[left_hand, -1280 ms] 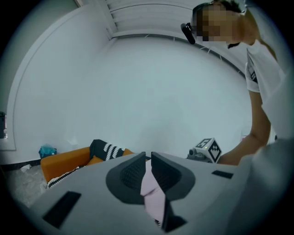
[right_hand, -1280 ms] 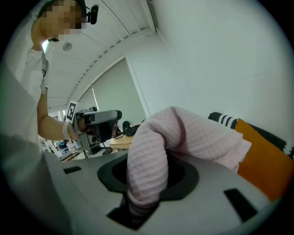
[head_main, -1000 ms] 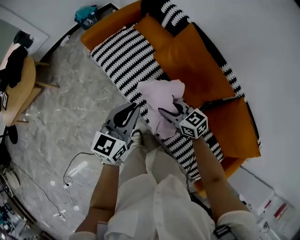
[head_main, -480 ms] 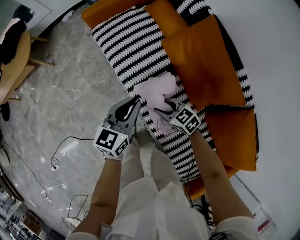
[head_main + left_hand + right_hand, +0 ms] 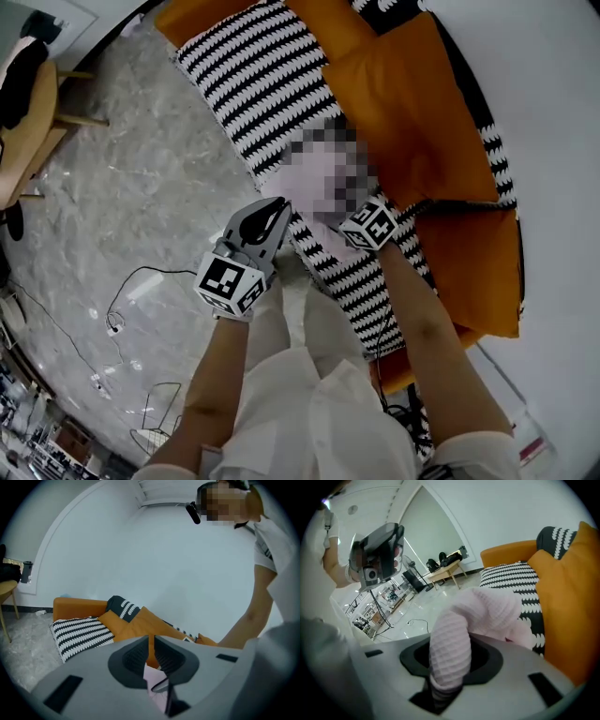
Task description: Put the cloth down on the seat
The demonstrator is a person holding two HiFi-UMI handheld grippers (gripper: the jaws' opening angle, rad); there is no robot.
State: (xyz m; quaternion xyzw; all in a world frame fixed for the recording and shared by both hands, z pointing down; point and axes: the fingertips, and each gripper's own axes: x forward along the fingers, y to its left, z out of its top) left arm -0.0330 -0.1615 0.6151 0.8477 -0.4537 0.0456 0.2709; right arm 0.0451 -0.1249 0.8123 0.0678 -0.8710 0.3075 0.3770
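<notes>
Left gripper [image 5: 272,214]: jaws together, empty, at the seat's front edge, just beside the pink waffle cloth [image 5: 487,613]. Right gripper [image 5: 449,665]: nearer, jaws clamped on a fold of the cloth. The cloth runs lengthwise forward from them over the striped seat cushion [image 5: 253,84]; whether it touches cannot be told. Judged next: lower, then release.

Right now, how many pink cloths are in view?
1. The pink cloth is gripped in the right gripper and bunches up over the striped seat. No second one shows, though folds or cushions could hide another.
</notes>
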